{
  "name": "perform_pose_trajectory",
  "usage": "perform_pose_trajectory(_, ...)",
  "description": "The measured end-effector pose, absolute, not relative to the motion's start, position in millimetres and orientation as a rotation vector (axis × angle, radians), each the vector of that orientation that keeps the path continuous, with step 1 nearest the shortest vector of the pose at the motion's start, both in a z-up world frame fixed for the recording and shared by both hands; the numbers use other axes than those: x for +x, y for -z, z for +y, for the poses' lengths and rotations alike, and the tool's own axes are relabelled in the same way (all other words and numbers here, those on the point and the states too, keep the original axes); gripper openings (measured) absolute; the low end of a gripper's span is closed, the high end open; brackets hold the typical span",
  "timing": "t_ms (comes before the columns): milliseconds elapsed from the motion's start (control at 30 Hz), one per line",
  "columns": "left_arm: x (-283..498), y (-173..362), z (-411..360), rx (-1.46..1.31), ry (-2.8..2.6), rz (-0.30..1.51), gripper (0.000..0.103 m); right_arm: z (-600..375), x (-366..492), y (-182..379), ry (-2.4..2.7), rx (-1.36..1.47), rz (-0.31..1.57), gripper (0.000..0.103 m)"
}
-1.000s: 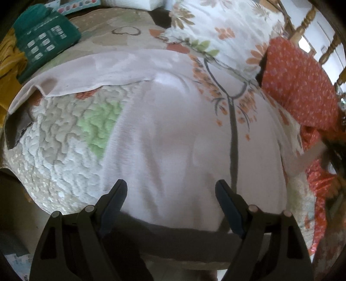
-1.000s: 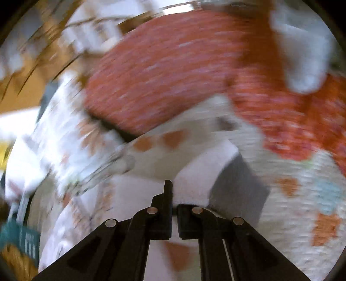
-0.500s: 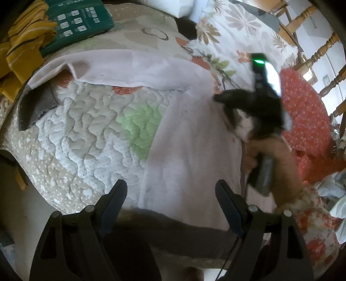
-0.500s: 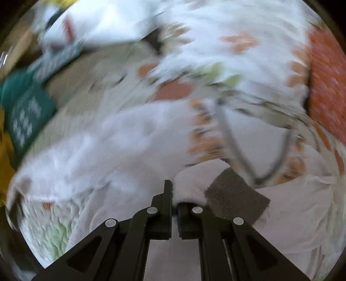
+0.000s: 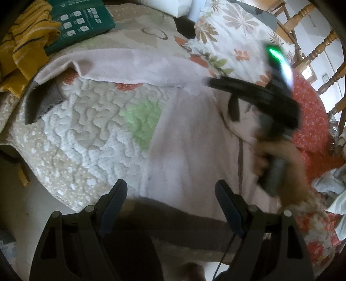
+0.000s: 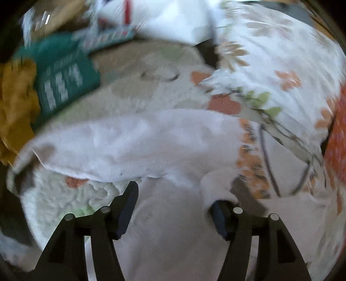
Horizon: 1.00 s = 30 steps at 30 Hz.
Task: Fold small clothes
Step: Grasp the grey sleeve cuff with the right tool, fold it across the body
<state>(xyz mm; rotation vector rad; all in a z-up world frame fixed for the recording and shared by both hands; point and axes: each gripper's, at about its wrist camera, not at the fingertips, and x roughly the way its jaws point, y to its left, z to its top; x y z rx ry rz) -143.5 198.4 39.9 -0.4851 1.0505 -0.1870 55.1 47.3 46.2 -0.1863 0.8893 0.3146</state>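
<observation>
Left wrist view. The left gripper (image 5: 170, 198) stands open at the bottom of the frame, holding nothing, above the dark hem of the pale pink garment (image 5: 194, 138). The garment lies spread across the centre of the frame on the quilted bedcover (image 5: 86, 121), with one sleeve (image 5: 134, 67) stretched toward the upper left. The right gripper (image 5: 207, 81) reaches in from the right, blurred. Risk: if the left gripper closes too deep at the hem, it is likely to catch the quilt with the cloth and drag both.

Surroundings: a green packet (image 5: 80, 19) and a mustard striped garment (image 5: 23, 36) at the upper left, a floral pillow (image 5: 233, 36) at the top, an orange patterned cloth (image 5: 311, 116) and wooden chair spindles (image 5: 320, 47) at the right.

Right wrist view. The right gripper (image 6: 173, 207) is spread open; a roll of garment fabric (image 6: 216, 186) rests against its right finger (image 6: 218, 214), not clamped. Risk: the fold appears loose, so pulling away could snag it and undo the fold. The frame is blurred; fine contact cannot be confirmed. The packet (image 6: 62, 82) sits at the upper left.
</observation>
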Motion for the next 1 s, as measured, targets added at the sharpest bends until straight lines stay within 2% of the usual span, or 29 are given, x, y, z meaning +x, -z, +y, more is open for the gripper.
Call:
perform_pose_trajectory(200, -143, -35, 205, -0.504, 0.175, 1.069, 0.083, -74, 45, -61, -0.176, 0.091, 0.911, 0.068)
perform_pose_trajectory(300, -143, -35, 202, -0.490, 0.180, 1.068, 0.083, -99, 36, -50, -0.141, 0.115, 0.941, 0.067)
perform_pose_trajectory(333, -141, -35, 200, -0.488, 0.182, 1.072, 0.083, -101, 34, -45, -0.126, 0.099, 0.950, 0.064)
perform_pose_trajectory(400, -140, -34, 198, -0.483, 0.183, 1.079, 0.083, -100, 37, -31, -0.091, 0.055, 0.991, 0.029)
perform_pose_trajectory(433, -140, -34, 198, -0.481, 0.182, 1.081, 0.083, -97, 41, -21, -0.082, 0.031, 1.021, 0.026)
perform_pose_trajectory(633, -139, -33, 202, -0.478, 0.158, 1.078, 0.083, -53, 82, 6, -0.139, -0.106, 1.066, 0.025)
perform_pose_trajectory(767, -139, -29, 208, -0.486, 0.136, 1.081, 0.083, -6, 124, -1, -0.205, -0.170, 1.050, 0.027)
perform_pose_trajectory(933, -138, -25, 211, -0.494, 0.126, 1.089, 0.083, 36, 180, -15, -0.285, -0.121, 1.059, 0.028)
perform_pose_trajectory(1000, -139, -25, 211, -0.490, 0.126, 1.089, 0.083, 47, 178, -30, -0.287, -0.123, 1.018, 0.035)
